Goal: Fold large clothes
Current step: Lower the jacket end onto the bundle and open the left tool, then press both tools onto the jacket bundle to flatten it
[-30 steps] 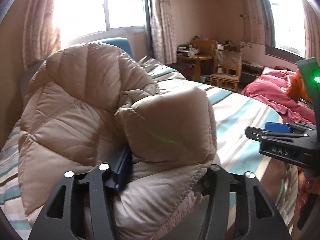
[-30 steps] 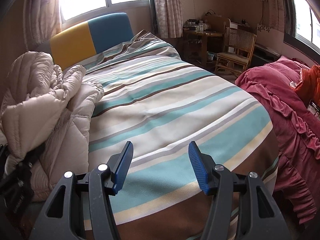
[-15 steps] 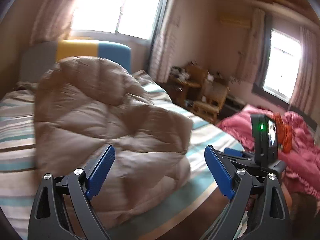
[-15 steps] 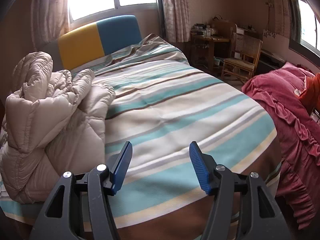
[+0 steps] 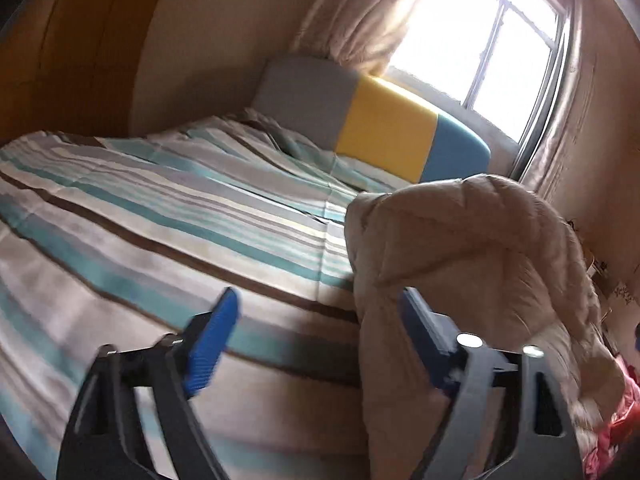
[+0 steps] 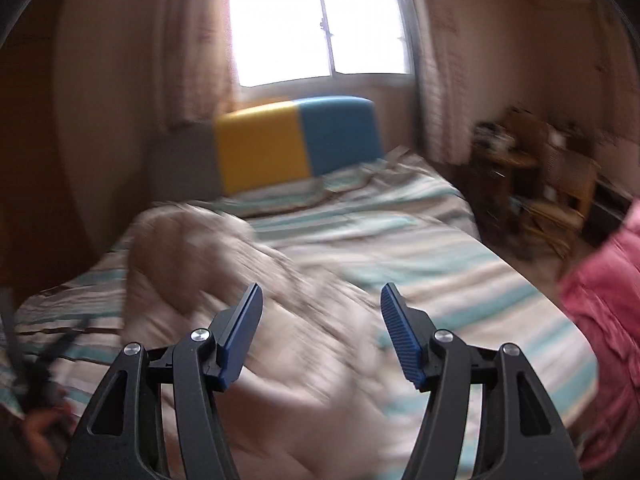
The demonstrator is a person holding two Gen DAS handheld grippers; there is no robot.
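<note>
the coat (image 5: 472,264) is a puffy beige quilted thing, heaped in a tall rumpled mound on the striped bed (image 5: 160,216). in the left wrist view it fills the lower right, its edge hanging just in front of the right finger of the left tongs (image 5: 316,340), whose jaws have just been closing yet stand apart on nothing. in the right wrist view the coat (badly blurred) spreads across the lower left and centre, behind the right tongs (image 6: 320,336), also released and empty. the headboard (image 6: 296,140) sits upper centre.
</note>
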